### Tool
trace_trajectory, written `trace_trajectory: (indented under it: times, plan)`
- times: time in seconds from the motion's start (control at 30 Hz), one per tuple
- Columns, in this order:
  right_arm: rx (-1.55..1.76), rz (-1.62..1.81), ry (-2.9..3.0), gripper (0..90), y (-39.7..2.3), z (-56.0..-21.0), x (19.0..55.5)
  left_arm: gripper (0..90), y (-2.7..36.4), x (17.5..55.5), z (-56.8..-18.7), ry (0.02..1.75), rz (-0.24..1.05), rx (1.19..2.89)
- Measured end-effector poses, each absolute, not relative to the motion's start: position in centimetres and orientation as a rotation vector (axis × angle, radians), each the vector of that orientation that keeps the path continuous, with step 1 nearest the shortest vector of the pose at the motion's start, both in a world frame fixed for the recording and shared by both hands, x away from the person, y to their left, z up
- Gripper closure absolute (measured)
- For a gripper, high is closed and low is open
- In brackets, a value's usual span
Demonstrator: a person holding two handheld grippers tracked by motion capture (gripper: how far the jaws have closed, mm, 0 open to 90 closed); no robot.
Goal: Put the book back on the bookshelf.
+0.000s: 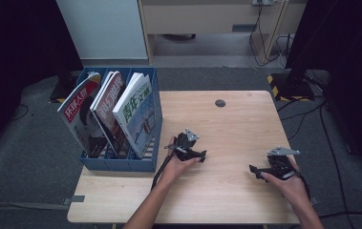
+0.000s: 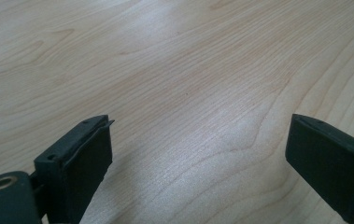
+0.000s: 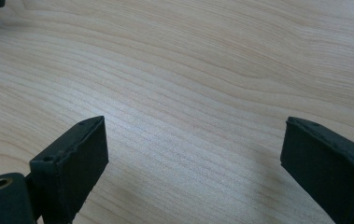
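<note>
left gripper (image 1: 202, 155) sits low over the wooden table (image 1: 236, 124), held in the person's left hand (image 1: 176, 162), just right of the blue magazine rack (image 1: 121, 162). in the left gripper view its jaws stand wide apart w/ nothing but bare wood grain between them, left gripper (image 2: 198, 154) empty. a cable trails from it back along the forearm toward the table's near edge

right gripper (image 1: 254, 169) is near the table's right side, held in the right hand (image 1: 286, 183), jaws pointing left toward the other gripper. grey three-cornered plate (image 1: 282, 151) on top of it. right gripper view: jaws spread wide, right gripper (image 3: 193, 154) holding nothing, only tabletop between & beyond. the two grippers are well apart, bare wood between them

rack stands on the table's left edge, 3 compartments, each w/ a magazine leaning left: leftmost one w/ a red-and-white cover (image 1: 80, 112), middle one w/ a dark reddish cover (image 1: 108, 107), rightmost one w/ a white cover & green lettering (image 1: 135, 112). all three sit in their slots tilted, tops sticking above the rack wall. neither gripper touches rack or magazines; left one is nearest, just beside the rack's right wall

small dark round cable hole (image 1: 220, 103) in the table near its far edge. floor around is grey carpet, black cables (image 1: 312, 114) running on the right side
</note>
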State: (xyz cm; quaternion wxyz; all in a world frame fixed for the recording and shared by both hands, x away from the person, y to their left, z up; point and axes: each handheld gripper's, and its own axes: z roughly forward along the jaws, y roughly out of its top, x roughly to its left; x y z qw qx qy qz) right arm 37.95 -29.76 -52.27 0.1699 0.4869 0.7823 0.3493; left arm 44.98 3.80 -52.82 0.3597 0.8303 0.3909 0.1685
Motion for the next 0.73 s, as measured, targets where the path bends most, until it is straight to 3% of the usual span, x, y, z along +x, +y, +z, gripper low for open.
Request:
trace_trajectory:
  times: [0.73]
  plan:
    - [1.409, 0.938, 2.210, 6.8, -29.62, -52.82, 37.90, 3.7, 3.64, 44.77, -53.75, 1.031, 0.422, 2.166]
